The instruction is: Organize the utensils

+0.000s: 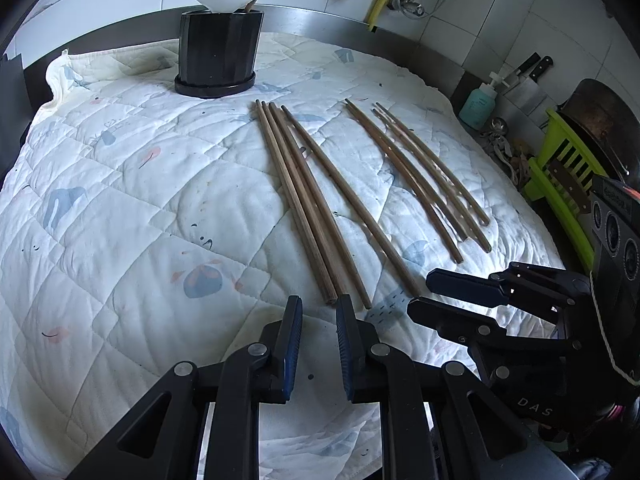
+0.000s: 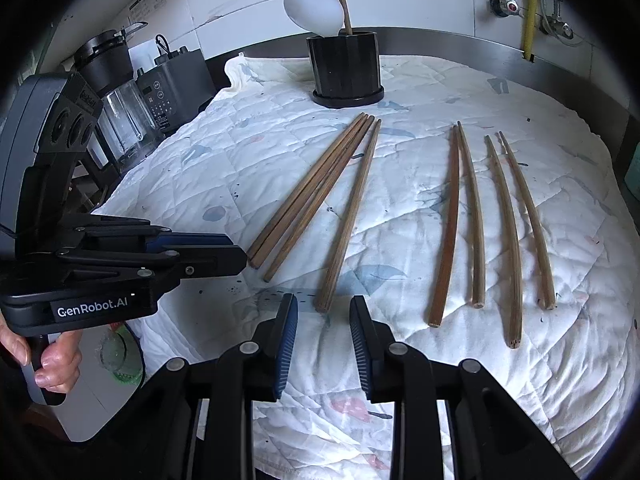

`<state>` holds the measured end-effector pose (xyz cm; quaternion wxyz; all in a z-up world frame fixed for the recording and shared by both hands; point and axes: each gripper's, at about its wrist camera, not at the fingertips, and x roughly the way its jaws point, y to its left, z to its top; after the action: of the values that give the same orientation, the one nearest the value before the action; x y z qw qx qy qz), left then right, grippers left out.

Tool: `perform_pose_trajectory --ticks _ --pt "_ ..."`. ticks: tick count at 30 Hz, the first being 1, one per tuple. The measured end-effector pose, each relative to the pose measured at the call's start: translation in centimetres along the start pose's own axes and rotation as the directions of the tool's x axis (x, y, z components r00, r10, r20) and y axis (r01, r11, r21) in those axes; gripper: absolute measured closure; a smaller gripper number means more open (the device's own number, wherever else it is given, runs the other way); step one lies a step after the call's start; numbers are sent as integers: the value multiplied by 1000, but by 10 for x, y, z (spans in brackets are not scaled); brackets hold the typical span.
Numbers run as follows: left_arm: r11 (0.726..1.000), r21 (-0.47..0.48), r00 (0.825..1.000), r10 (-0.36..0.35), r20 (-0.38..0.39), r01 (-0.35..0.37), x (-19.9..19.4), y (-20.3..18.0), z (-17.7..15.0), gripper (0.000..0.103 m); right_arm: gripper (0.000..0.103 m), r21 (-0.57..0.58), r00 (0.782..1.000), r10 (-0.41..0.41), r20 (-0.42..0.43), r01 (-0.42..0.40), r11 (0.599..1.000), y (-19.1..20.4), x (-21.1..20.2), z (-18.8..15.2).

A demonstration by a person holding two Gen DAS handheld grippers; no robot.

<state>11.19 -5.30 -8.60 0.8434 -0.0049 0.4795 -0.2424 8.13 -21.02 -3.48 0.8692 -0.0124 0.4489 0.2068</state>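
Hovering over brown wooden chopsticks [image 2: 348, 216] on white quilted cloth [image 1: 120, 208]: left gripper [image 1: 319, 306] and right gripper [image 2: 323, 306], slightly open, holding nothing.

**Free room and obstructions on the quilted counter**

Two groups of chopsticks, left [image 2: 320, 196] and right [image 2: 492, 224], lay well apart, a bare lane of quilt [image 2: 404, 208] running between them toward the holder [image 2: 345, 65]. The holder, with a white ladle [image 2: 314, 10] standing in it, blocked the far edge. The left gripper [image 2: 236, 258] closed off the left flank. Blenders [image 2: 168, 84] crowded the left margin; a green rack [image 1: 560, 184] crowded the right.
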Motion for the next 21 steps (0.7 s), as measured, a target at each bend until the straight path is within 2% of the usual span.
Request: perform_pose_trajectory --ticks 7,14,21 --pt "999 20 999 41 6 -41 5 -4 0 85 73 -46 999 -40 4 40 998 7 5 -1" --pt "995 1 995 96 23 -96 2 3 2 85 84 -68 997 -74 19 76 995 6 5 -3" --pt "997 -17 996 81 36 -80 1 8 1 85 86 -56 997 -72 32 74 996 4 4 -4"
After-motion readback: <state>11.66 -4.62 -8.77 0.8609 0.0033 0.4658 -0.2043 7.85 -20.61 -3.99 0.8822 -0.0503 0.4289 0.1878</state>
